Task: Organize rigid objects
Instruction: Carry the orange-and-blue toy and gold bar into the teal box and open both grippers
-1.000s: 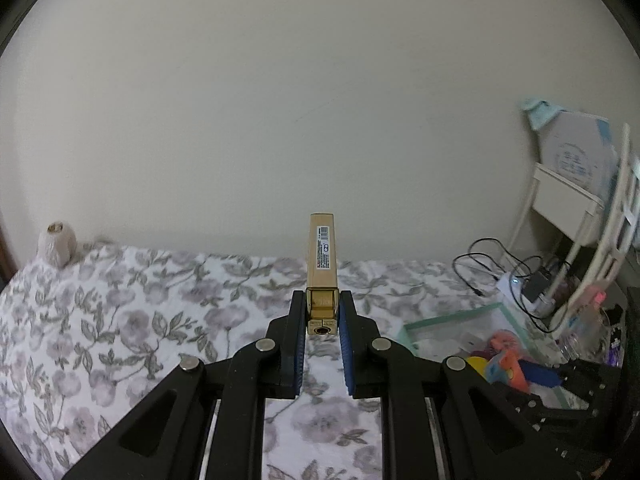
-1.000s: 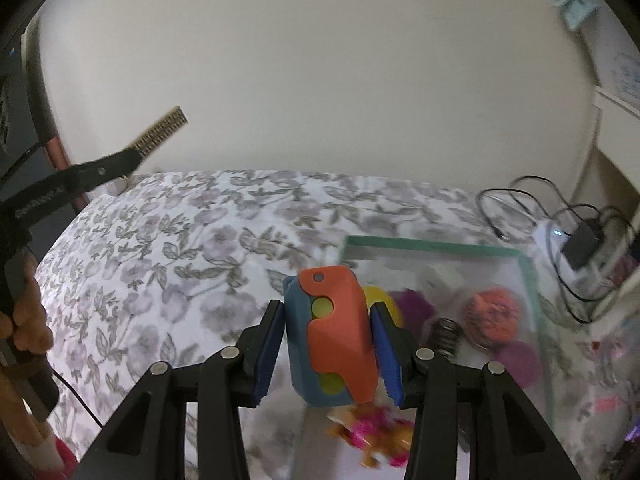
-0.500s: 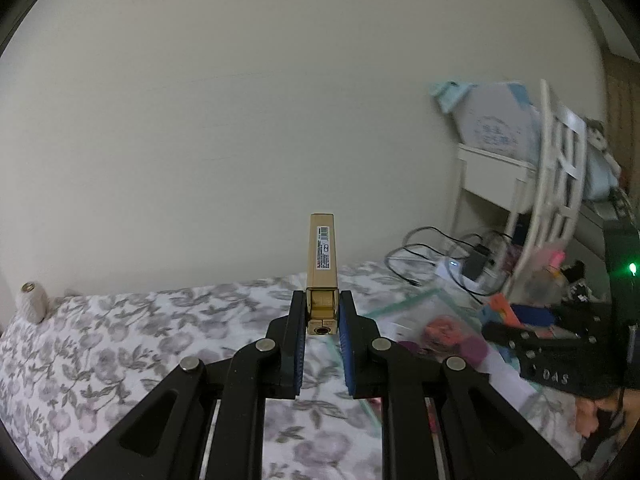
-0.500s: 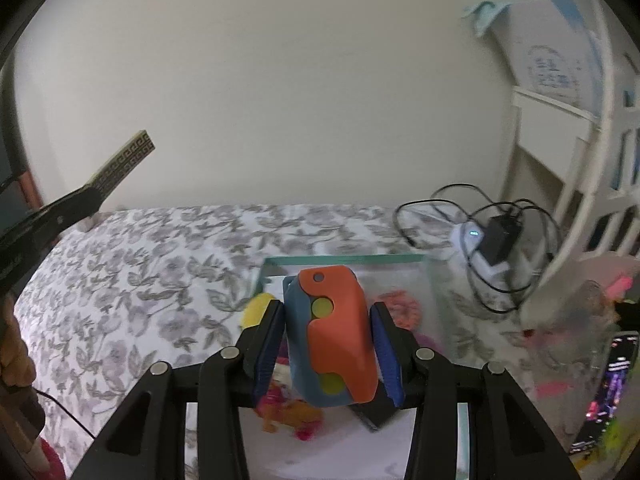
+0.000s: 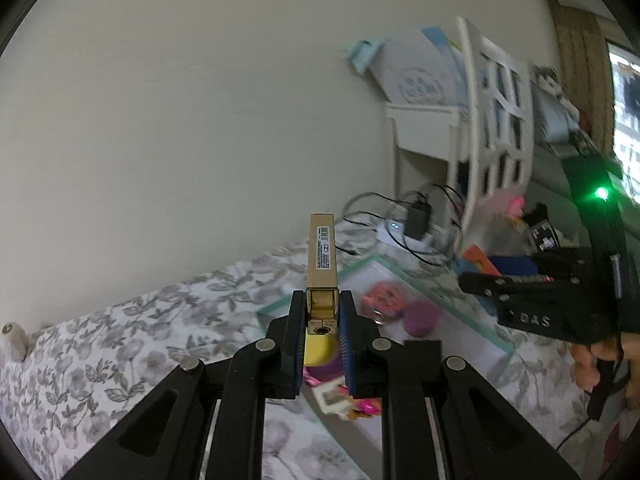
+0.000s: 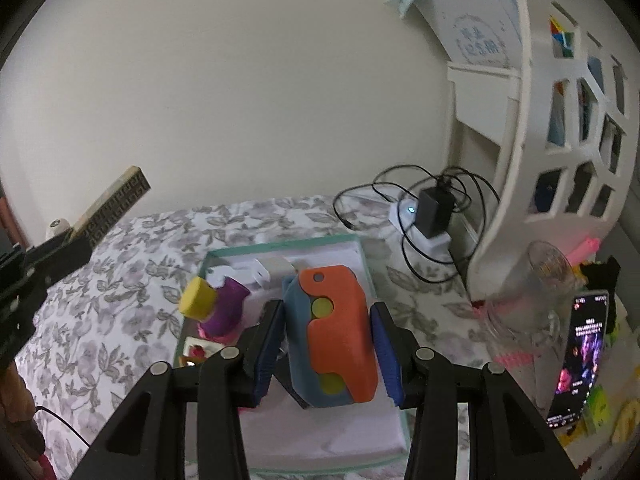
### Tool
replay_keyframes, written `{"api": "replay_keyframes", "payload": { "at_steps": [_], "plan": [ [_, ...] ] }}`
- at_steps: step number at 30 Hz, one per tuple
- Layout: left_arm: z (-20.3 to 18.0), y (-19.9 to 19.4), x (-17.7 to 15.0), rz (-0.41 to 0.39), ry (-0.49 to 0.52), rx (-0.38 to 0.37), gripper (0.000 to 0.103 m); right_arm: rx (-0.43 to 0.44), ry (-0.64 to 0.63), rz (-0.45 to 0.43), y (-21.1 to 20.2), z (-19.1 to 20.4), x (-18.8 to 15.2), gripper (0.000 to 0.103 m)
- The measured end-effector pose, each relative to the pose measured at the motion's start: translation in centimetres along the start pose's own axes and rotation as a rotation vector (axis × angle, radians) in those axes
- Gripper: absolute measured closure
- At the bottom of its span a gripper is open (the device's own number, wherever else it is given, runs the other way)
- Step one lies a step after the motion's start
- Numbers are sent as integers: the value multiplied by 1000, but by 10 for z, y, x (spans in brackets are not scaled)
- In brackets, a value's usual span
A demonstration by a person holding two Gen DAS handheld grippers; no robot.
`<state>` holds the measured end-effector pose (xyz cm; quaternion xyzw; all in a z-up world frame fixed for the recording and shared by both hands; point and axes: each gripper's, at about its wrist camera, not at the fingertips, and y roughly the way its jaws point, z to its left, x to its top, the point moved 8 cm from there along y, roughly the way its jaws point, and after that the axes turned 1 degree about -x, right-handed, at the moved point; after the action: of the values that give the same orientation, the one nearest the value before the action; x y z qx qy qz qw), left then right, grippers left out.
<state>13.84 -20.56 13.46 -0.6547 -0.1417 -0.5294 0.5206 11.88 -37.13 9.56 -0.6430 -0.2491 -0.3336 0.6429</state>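
Note:
My left gripper (image 5: 322, 334) is shut on a slim gold box (image 5: 321, 258) that sticks up and forward past its fingertips, above the near end of a green-rimmed tray (image 5: 360, 265). My right gripper (image 6: 326, 334) is shut on an orange and blue toy block (image 6: 334, 332) with yellow dots, held over the same tray (image 6: 276, 246). In the tray lie a purple and yellow toy (image 6: 218, 304), an orange round piece (image 5: 382, 298), a purple disc (image 5: 420, 316) and small pink bits (image 5: 362, 404). The gold box (image 6: 114, 206) shows at the left of the right wrist view.
The tray lies on a floral bedsheet (image 6: 120, 280). Behind it are a white power strip with a black charger and tangled cables (image 6: 430, 208). A white lattice shelf (image 6: 560, 120), a glass mug (image 6: 536, 292) and a lit phone (image 6: 582, 352) stand on the right. A cream wall is behind.
Both grippers have swung to the right, each keeping its object. The tray now lies under both, and the shelf, mug and phone have come into view on the right.

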Motion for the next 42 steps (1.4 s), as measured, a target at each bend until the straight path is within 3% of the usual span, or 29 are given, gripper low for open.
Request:
{"api": "replay_keyframes", "payload": {
  "at_steps": [15, 23, 31, 34, 42],
  "plan": [
    [-72, 37, -39, 147, 130, -109, 87, -37, 35, 81, 19, -29, -37, 56],
    [-92, 61, -67, 239, 176, -106, 87, -41, 39, 136, 34, -35, -56, 56],
    [-98, 59, -71, 237, 213, -86, 87, -32, 33, 195, 51, -33, -75, 56],
    [-100, 55, -70, 242, 203, -125, 87, -29, 34, 202, 52, -33, -77, 56],
    [-106, 58, -73, 247, 219, -129, 87, -24, 29, 219, 56, -31, -81, 56]
  ]
}}
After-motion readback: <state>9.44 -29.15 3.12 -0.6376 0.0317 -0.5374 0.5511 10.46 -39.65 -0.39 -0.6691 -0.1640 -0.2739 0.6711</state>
